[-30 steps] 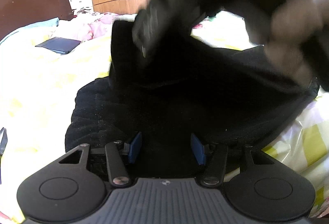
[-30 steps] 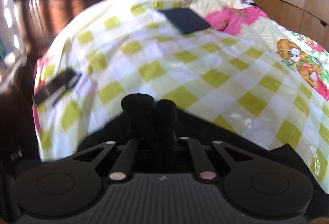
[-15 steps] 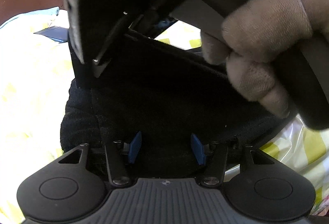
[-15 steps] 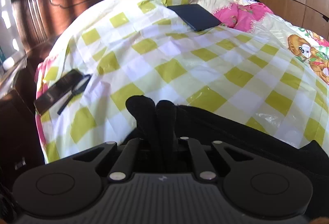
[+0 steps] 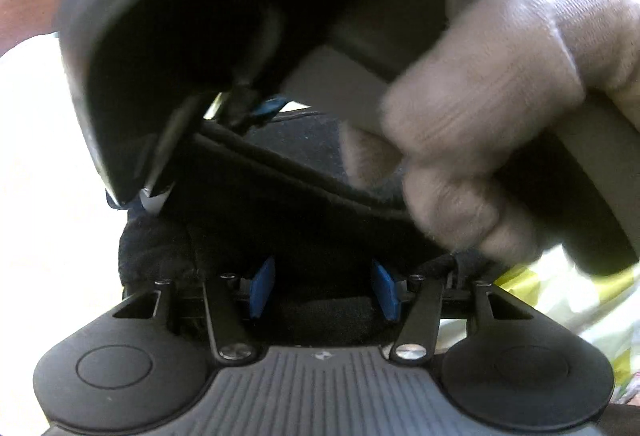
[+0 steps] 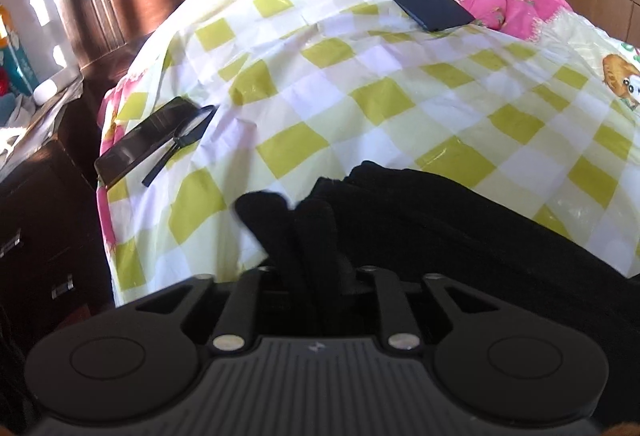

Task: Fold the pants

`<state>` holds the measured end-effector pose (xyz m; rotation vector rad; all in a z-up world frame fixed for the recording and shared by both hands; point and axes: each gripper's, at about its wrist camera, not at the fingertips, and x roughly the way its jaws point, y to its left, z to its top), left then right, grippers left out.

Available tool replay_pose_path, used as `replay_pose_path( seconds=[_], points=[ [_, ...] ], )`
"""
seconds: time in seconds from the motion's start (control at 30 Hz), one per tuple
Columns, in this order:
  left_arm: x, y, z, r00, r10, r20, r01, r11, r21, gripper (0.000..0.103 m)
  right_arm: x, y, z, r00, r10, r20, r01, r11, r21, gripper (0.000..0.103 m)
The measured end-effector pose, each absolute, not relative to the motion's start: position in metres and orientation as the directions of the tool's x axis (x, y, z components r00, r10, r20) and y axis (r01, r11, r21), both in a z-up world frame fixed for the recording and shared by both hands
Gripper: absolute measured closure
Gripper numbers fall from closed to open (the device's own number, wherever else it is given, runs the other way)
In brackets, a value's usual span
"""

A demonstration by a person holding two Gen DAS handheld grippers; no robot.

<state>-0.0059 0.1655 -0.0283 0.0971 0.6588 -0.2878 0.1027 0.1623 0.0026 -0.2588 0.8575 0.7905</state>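
Black fleece pants [image 6: 460, 220] lie bunched on the near part of the bed [image 6: 360, 83], over its yellow-and-white checked cover. The right gripper [image 6: 308, 224] is clenched on a fold of the pants, the cloth bulging up between its fingers. In the left wrist view the left gripper [image 5: 322, 288] is released, its blue-padded fingers [image 5: 262, 286] spread with the dark cloth lying between and beyond them. Just above and beyond it looms the right gripper's body, blurred, held by a hand in a pale glove [image 5: 500, 107]; an edge of the pants stretches up towards it. Far on the bed lies a dark flat case [image 6: 424, 3]. At the left edge of the bed sit a black flat object [image 6: 144, 139] and a black-framed magnifier [image 6: 188, 135] beside it.
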Motion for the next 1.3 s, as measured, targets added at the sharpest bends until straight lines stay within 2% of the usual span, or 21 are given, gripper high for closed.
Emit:
replay_pose_path(
  seconds=[0.1,0.2,0.27,0.4,0.57,0.67,0.8,0.9,0.93,0.97,1.0,1.07,1.1,1.2,1.3],
  points=[
    [-0.013,0.171,-0.024,0.746,-0.235,-0.623,0.288,0.957,-0.016,0.036,0.091,0.143,0.015,0.323,0.584,-0.745,-0.746,0.642,0.180,0.055],
    [-0.027,0.178,-0.017,0.735,-0.230,-0.637,0.282,0.959,-0.021,0.036,0.077,0.113,0.032,0.327,0.629,-0.705,-0.736,0.637,0.227,0.055],
    [-0.036,0.183,-0.011,0.730,-0.219,-0.647,0.270,0.963,-0.022,0.036,0.078,0.086,0.043,0.385,0.610,-0.693,-0.695,0.686,0.217,0.055],
    [-0.044,0.190,0.000,0.741,-0.179,-0.647,0.233,0.973,-0.002,0.036,0.096,0.018,0.052,0.552,0.452,-0.701,-0.558,0.825,0.092,0.051],
    [-0.033,0.194,0.003,0.746,-0.137,-0.652,0.167,0.986,-0.016,0.036,0.119,-0.087,0.045,0.672,0.157,-0.724,-0.248,0.968,-0.020,0.048],
    [-0.024,0.189,0.002,0.738,-0.126,-0.663,0.155,0.988,-0.014,0.036,0.125,-0.135,0.029,0.640,0.112,-0.760,-0.121,0.992,0.044,0.046],
    [-0.014,0.189,-0.003,0.722,-0.099,-0.685,0.157,0.987,0.023,0.034,0.132,-0.162,0.004,0.559,0.244,-0.792,-0.034,0.961,0.273,0.044],
    [-0.009,0.183,0.000,0.712,-0.081,-0.697,0.160,0.986,0.049,0.034,0.132,-0.157,-0.007,0.557,0.264,-0.787,-0.059,0.958,0.279,0.028],
    [-0.004,0.182,-0.003,0.710,-0.077,-0.700,0.161,0.985,0.055,0.034,0.135,-0.154,-0.012,0.534,0.268,-0.802,-0.081,0.960,0.268,0.029],
    [0.003,0.180,-0.007,0.707,-0.070,-0.704,0.161,0.985,0.064,0.034,0.138,-0.151,-0.016,0.528,0.266,-0.807,-0.087,0.962,0.260,0.037],
    [0.007,0.177,-0.007,0.704,-0.062,-0.708,0.161,0.984,0.074,0.034,0.141,-0.151,-0.018,0.525,0.274,-0.806,-0.108,0.960,0.256,0.055],
    [0.010,0.170,-0.009,0.708,-0.058,-0.704,0.165,0.983,0.084,0.034,0.142,-0.160,-0.017,0.515,0.294,-0.805,-0.123,0.955,0.270,0.074],
    [0.010,0.168,-0.007,0.712,-0.060,-0.699,0.166,0.982,0.085,0.034,0.142,-0.170,-0.014,0.508,0.317,-0.801,-0.117,0.947,0.300,0.081],
    [0.012,0.160,0.000,0.724,-0.082,-0.684,0.184,0.980,0.076,0.033,0.139,-0.197,-0.008,0.509,0.346,-0.788,-0.066,0.928,0.366,0.083],
    [0.018,0.154,-0.015,0.702,-0.096,-0.706,0.202,0.977,0.069,0.032,0.140,-0.209,-0.017,0.511,0.358,-0.781,-0.012,0.912,0.410,0.083]
  ],
)
